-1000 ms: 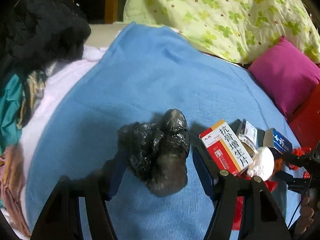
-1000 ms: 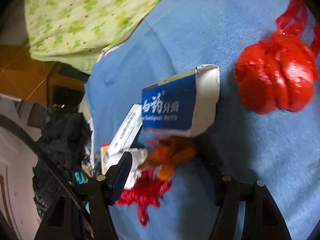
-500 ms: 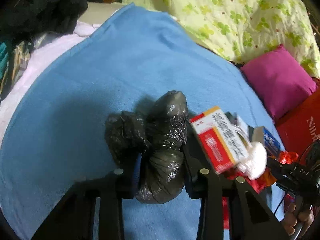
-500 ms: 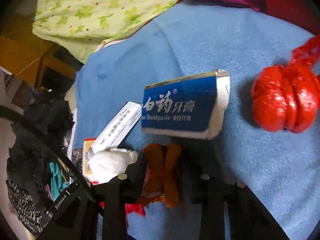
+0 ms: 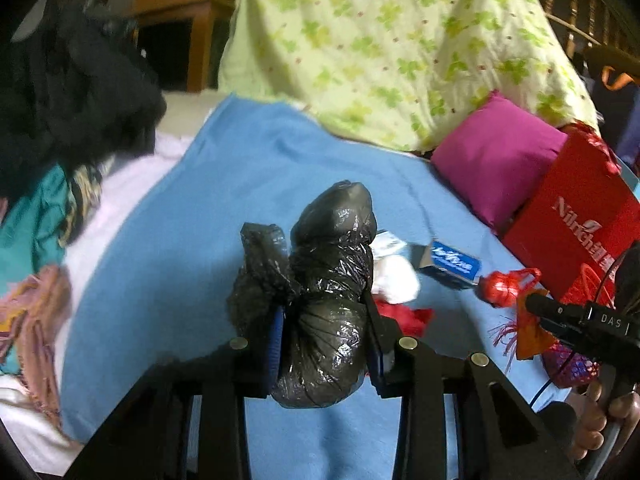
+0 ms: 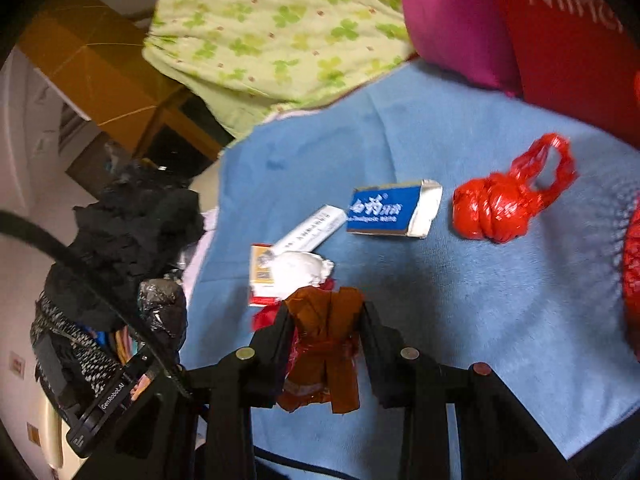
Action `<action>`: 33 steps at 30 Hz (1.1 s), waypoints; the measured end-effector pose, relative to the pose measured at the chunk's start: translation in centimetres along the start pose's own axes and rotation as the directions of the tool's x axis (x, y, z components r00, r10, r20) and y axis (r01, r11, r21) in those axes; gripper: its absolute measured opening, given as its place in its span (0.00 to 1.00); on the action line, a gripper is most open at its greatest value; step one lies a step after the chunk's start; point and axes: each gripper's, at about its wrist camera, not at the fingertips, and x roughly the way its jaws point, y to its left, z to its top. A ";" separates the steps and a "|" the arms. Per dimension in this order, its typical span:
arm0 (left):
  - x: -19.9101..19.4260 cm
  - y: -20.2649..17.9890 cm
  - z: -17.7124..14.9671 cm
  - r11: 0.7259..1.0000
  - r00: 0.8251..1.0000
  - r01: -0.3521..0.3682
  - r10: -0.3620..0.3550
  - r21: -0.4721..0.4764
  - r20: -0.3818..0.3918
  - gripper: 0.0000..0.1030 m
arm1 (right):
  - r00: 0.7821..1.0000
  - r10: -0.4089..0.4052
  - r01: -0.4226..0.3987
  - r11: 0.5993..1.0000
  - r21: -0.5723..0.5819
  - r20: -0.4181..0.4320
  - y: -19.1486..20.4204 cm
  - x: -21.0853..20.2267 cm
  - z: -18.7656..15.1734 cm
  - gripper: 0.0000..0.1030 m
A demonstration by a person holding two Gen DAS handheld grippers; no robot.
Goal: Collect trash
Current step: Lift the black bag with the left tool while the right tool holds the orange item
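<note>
My left gripper (image 5: 326, 336) is shut on a knotted black plastic bag (image 5: 328, 280) and holds it above the blue blanket (image 5: 224, 208). My right gripper (image 6: 324, 332) is shut on an orange-brown wrapper (image 6: 324, 340), lifted off the blanket (image 6: 460, 312). On the blanket lie a blue toothpaste box (image 6: 394, 208), a white slim box (image 6: 310, 230), a white crumpled tissue (image 6: 298, 268) on a red-and-white medicine box (image 6: 260, 276), and a knotted red plastic bag (image 6: 500, 204). The black bag also shows in the right wrist view (image 6: 162, 308).
A red paper bag (image 5: 576, 216) and a magenta pillow (image 5: 496, 160) stand at the right. A green clover quilt (image 5: 380, 40) lies behind. Dark clothes (image 5: 72, 92) pile at the left edge of the bed. A red net bag (image 6: 632, 280) sits far right.
Both grippers closed, the left on the black bag and the right on the orange wrapper, and both have lifted their loads up off the blanket.
</note>
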 end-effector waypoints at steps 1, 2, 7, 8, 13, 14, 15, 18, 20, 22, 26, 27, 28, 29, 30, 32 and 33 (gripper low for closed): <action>-0.5 -0.5 0.0 1.000 1.000 0.000 0.000 0.010 0.009 0.36 | 1.000 0.007 -0.007 1.000 -0.010 0.013 0.3 -1.0 -0.1 0.34; -1.4 -1.4 0.0 0.999 1.000 -0.006 0.005 0.032 0.023 0.36 | 1.000 0.012 -0.012 1.000 -0.016 0.021 0.4 -1.8 -0.3 0.34; -4.2 -5.7 0.0 0.989 0.995 -0.065 0.055 0.131 0.079 0.36 | 0.996 0.040 -0.035 0.997 -0.062 0.075 1.4 -5.9 -0.7 0.34; -4.8 -6.6 0.0 0.986 0.994 -0.074 0.061 0.149 0.091 0.36 | 0.996 0.043 -0.037 0.997 -0.069 0.083 1.4 -6.5 -0.8 0.34; -7.0 -10.3 -0.4 0.968 0.987 -0.097 0.064 0.230 0.147 0.36 | 0.989 0.066 -0.054 0.994 -0.093 0.133 1.6 -9.7 -1.3 0.34; -7.2 -11.0 -0.5 0.964 0.987 -0.096 0.060 0.247 0.152 0.36 | 0.988 0.070 -0.057 0.994 -0.093 0.140 1.5 -10.1 -1.4 0.34; -7.5 -11.6 -0.6 0.961 0.986 -0.094 0.055 0.259 0.154 0.36 | 0.986 0.071 -0.057 0.994 -0.093 0.150 1.5 -10.6 -1.4 0.34; -7.9 -13.3 -0.9 0.954 0.986 -0.094 0.050 0.285 0.160 0.36 | 0.982 0.073 -0.057 0.994 -0.098 0.176 1.3 -11.9 -1.5 0.34; -7.9 -14.2 -1.0 0.950 0.986 -0.093 0.047 0.297 0.159 0.36 | 0.978 0.074 -0.056 0.994 -0.098 0.193 1.0 -12.8 -1.4 0.34; -7.7 -14.9 -1.1 0.948 0.987 -0.088 0.043 0.305 0.152 0.36 | 0.976 0.076 -0.058 0.994 -0.093 0.204 0.6 -13.3 -1.3 0.34; -7.5 -16.1 -1.5 0.945 0.989 -0.086 0.042 0.316 0.143 0.36 | 0.971 0.077 -0.061 0.995 -0.077 0.225 -0.2 -14.4 -1.1 0.34; -7.4 -16.4 -1.6 0.944 0.989 -0.084 0.041 0.319 0.140 0.36 | 0.970 0.077 -0.062 0.995 -0.073 0.230 -0.3 -14.6 -1.1 0.34; -7.4 -16.7 -1.7 0.943 0.989 -0.084 0.041 0.322 0.139 0.36 | 0.969 0.078 -0.063 0.996 -0.069 0.236 -0.5 -14.9 -1.1 0.34; -7.3 -17.0 -1.8 0.941 0.989 -0.085 0.042 0.328 0.139 0.36 | 0.968 0.080 -0.066 0.996 -0.066 0.239 -0.8 -15.1 -1.1 0.34; -7.3 -17.2 -1.8 0.939 0.989 -0.086 0.041 0.332 0.139 0.36 | 0.967 0.081 -0.068 0.996 -0.063 0.243 -0.9 -15.2 -1.1 0.34; -7.3 -17.7 -2.0 0.938 0.990 -0.085 0.041 0.337 0.136 0.36 | 0.964 0.084 -0.071 0.996 -0.060 0.252 -1.2 -15.6 -1.1 0.34; -7.2 -17.9 -2.1 0.937 0.990 -0.085 0.040 0.339 0.135 0.36 | 0.963 0.087 -0.074 0.996 -0.058 0.256 -1.3 -15.9 -1.0 0.34</action>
